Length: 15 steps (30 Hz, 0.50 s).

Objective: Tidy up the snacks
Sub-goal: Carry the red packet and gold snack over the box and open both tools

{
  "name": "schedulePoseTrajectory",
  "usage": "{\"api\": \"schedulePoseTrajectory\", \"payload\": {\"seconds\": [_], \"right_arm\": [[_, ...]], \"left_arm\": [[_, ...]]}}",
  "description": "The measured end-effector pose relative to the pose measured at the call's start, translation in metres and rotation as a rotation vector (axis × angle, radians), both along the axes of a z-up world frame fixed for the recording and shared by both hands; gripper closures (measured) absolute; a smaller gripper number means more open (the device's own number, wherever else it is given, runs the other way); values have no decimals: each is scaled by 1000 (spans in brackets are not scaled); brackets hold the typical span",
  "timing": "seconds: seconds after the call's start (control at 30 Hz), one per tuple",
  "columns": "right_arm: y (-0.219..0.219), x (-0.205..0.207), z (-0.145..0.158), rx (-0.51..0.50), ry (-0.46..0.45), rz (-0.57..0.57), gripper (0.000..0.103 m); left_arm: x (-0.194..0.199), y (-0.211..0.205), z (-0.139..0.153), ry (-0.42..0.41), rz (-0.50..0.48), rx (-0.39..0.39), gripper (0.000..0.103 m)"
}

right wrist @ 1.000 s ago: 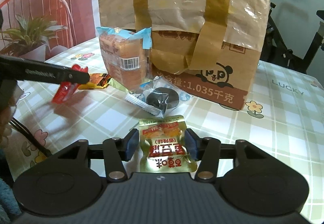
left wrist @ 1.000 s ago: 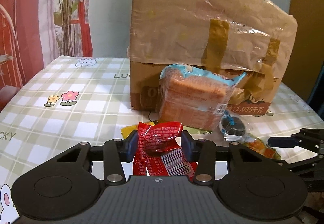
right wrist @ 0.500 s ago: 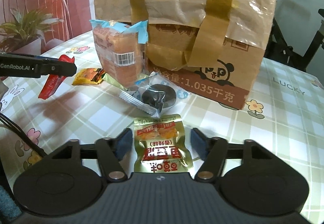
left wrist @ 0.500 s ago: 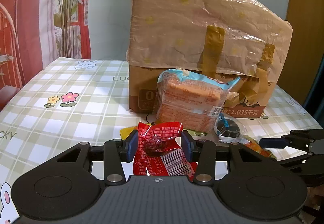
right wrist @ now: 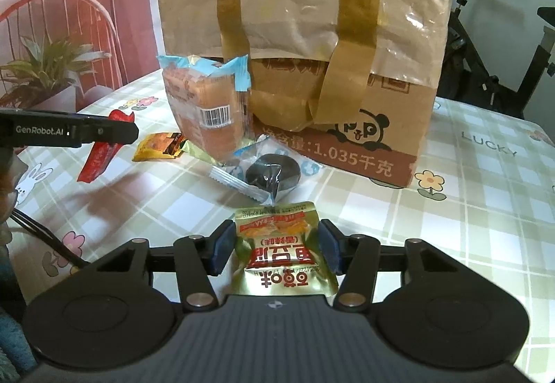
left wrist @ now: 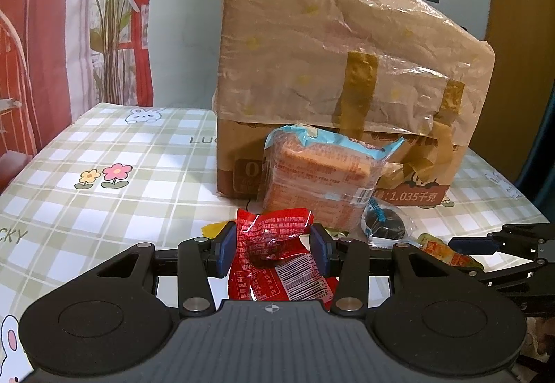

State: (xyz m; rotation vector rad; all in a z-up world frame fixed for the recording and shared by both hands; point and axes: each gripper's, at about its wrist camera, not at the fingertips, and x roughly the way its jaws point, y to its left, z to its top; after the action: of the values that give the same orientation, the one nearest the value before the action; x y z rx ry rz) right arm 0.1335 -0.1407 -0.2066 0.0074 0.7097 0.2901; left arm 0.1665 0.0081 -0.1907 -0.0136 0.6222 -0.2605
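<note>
Judging both sachets light, crinkly and slippery: left gripper (left wrist: 274, 246) pinching red packet (left wrist: 277, 258) across its middle, right gripper (right wrist: 275, 244) closing around gold packet (right wrist: 286, 253), both lying just before the taped cardboard box (right wrist: 305, 46).

The left gripper (left wrist: 274, 246) squeezes a red snack packet (left wrist: 277, 265). The right gripper (right wrist: 275, 246) is closing around a gold snack packet (right wrist: 284, 254), pads just beside it.

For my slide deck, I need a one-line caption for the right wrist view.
Right gripper closing around a gold snack packet on the checked tablecloth, before a taped cardboard box.
</note>
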Motion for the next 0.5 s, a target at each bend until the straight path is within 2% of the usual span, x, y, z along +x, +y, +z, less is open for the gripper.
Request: {"api": "schedulePoseTrajectory", "payload": {"seconds": [0.5], "right_arm": [[-14, -14, 20, 12, -70, -56, 48]], "left_arm": [[-7, 2, 8, -37, -13, -6, 56]]}}
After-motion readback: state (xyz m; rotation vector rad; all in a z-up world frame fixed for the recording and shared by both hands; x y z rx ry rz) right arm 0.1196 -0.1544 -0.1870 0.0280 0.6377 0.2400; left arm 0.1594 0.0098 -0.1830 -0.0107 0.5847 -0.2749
